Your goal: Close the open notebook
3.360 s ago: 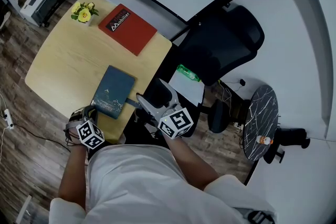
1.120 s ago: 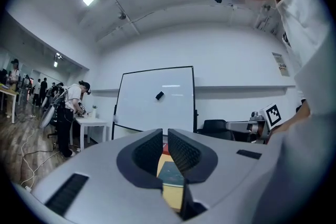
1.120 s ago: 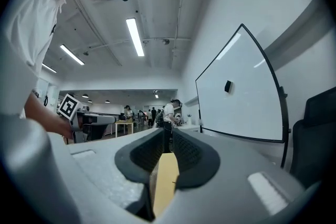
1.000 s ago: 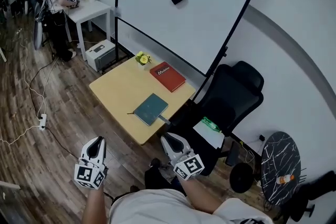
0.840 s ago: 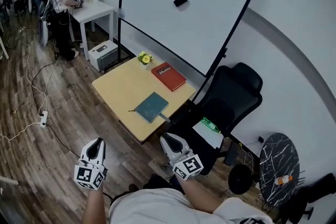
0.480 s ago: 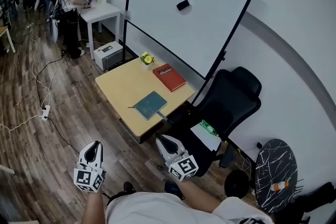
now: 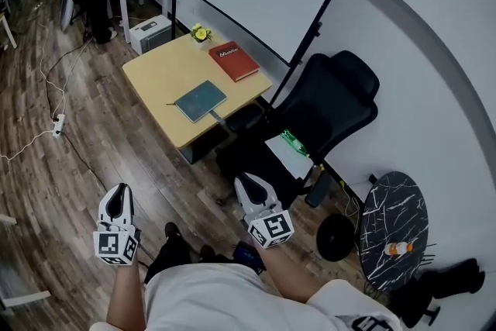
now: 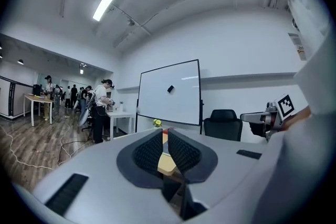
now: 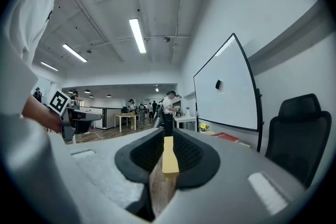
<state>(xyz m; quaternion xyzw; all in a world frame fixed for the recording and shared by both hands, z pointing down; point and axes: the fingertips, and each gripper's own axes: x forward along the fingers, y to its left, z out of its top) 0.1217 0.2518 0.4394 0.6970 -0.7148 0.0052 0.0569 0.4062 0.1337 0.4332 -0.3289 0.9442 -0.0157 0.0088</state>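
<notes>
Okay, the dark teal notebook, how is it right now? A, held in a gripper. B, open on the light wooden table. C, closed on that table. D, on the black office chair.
C: the dark teal rectangular notebook lies flat, cover shut, on the light wooden table, near the red book.

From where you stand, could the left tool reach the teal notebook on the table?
Probably not: the left tool sits far short of the teal notebook, open floor lying between them.
</notes>
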